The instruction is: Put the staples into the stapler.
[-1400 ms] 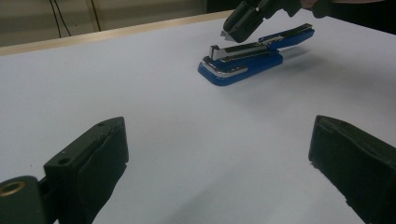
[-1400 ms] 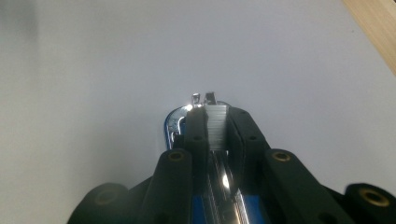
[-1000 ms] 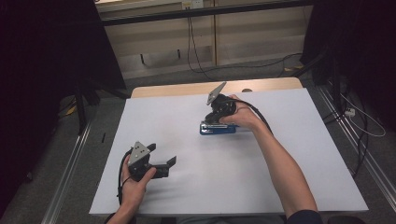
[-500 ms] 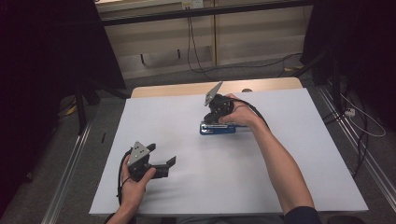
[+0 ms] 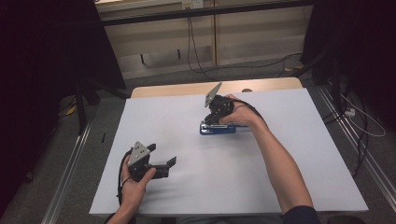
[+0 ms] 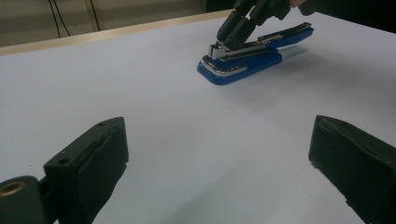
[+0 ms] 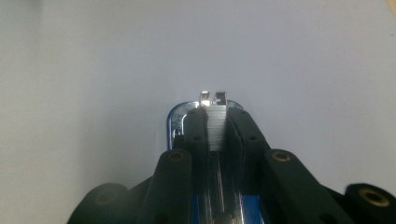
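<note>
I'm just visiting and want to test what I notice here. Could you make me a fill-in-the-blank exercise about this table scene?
1. The stapler on the white table is coloured ____.
2. The right hand-held gripper has its jaws closed on a strip of ____ in the stapler's open metal channel.
3. The left hand-held gripper has its jaws ____, with nothing between them.
4. The stapler lies nearer the table's ____ edge than the person's side.

Missing words: blue; staples; open; far

The white worktop (image 5: 289, 158) lies bare between the left gripper (image 5: 168, 164) and the blue stapler (image 5: 219, 129), a wide open passage.
</note>
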Motion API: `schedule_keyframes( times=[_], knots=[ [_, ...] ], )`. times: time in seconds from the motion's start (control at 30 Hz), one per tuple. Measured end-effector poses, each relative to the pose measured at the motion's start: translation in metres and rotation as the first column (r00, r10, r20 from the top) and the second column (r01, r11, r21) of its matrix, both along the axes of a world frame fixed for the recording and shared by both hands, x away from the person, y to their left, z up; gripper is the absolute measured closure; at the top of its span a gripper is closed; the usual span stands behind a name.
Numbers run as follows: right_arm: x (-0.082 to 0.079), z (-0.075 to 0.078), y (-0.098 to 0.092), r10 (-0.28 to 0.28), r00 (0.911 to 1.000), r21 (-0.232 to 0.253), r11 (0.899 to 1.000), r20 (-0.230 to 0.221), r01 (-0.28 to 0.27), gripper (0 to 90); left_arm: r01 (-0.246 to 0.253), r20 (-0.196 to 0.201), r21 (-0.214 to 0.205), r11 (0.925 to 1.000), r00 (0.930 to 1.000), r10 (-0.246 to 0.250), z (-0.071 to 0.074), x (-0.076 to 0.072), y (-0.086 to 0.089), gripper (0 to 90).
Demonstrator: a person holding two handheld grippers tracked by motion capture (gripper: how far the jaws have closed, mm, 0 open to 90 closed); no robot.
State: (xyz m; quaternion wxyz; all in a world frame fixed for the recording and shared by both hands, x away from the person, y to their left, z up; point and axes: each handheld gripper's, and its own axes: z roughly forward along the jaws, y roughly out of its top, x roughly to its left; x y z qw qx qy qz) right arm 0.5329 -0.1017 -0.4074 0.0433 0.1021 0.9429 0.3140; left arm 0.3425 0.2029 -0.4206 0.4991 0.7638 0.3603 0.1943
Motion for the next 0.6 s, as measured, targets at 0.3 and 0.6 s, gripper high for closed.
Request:
schedule_keyframes(
  times=[0.3, 0.6],
  knots=[
    [0.0, -0.0007, 0.0007, 0.0, 1.0, -0.003, 1.0, 0.001, 0.0, 79.3, 0.002, 0.0, 0.001, 1.0, 1.0, -0.002, -0.0002, 0.0, -0.0002, 5.0],
    [-0.0004, -0.0011, 0.0011, -0.013, 0.9999, 0.0, 1.0, -0.002, 0.013, 78.7, 0.001, 0.0, 0.001, 1.0, 1.0, -0.001, 0.0, 0.0, 0.0, 5.0]
  ],
)
